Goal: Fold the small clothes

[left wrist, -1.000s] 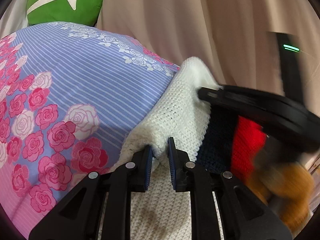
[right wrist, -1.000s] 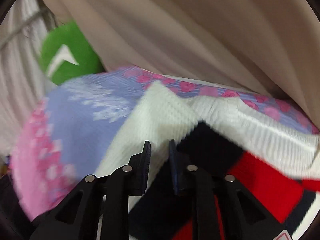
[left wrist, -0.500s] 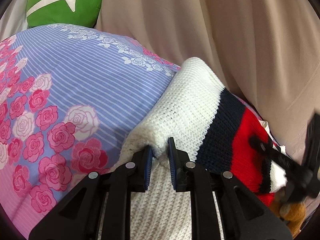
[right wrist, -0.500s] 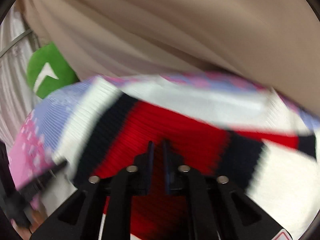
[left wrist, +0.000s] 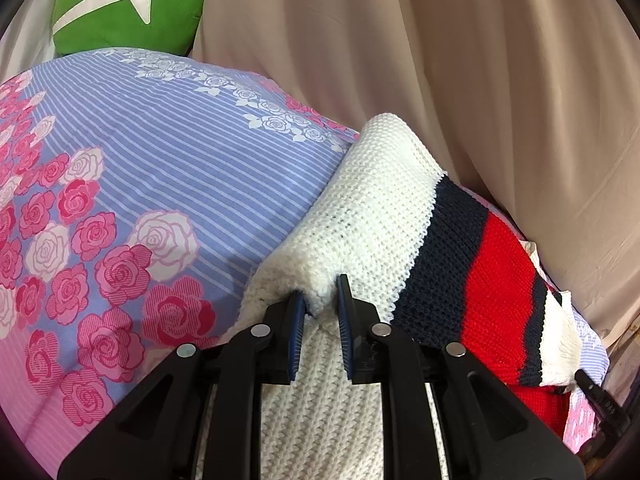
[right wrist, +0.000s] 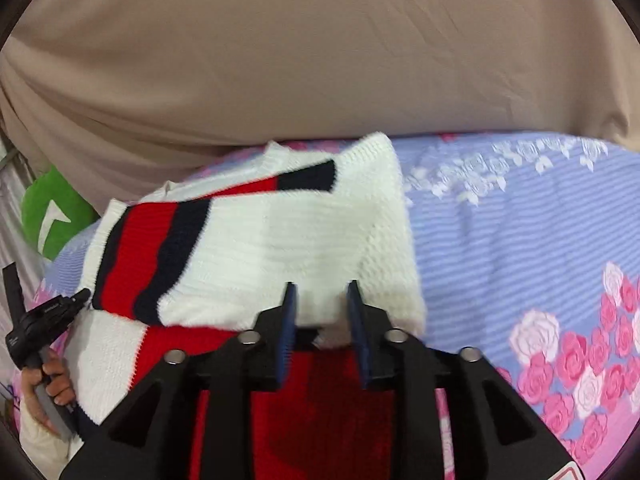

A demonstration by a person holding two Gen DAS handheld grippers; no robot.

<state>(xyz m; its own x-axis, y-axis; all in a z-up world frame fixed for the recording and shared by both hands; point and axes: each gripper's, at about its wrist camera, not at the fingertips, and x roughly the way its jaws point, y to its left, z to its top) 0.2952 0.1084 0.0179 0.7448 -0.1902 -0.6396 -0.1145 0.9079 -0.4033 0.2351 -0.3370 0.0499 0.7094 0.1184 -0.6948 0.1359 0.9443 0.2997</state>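
Left claw (left wrist: pixel 320 304) pinches white fold of sweater (left wrist: pixel 384 216) (lying on floral bedsheet (left wrist: pixel 160 168)). Right claw (right wrist: pixel 322 312) jaws just opening, apart, sweater's folded edge between them, ungripped.

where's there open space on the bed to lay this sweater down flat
Bare floral bedspread lies right of the sweater, and more between it and the green cushion. The strip against the beige curtain is crowded.

A white knit sweater (left wrist: pixel 372 216) with navy and red stripes is laid on the bed, one part folded over the rest, its white fold bunched up at the near left edge.
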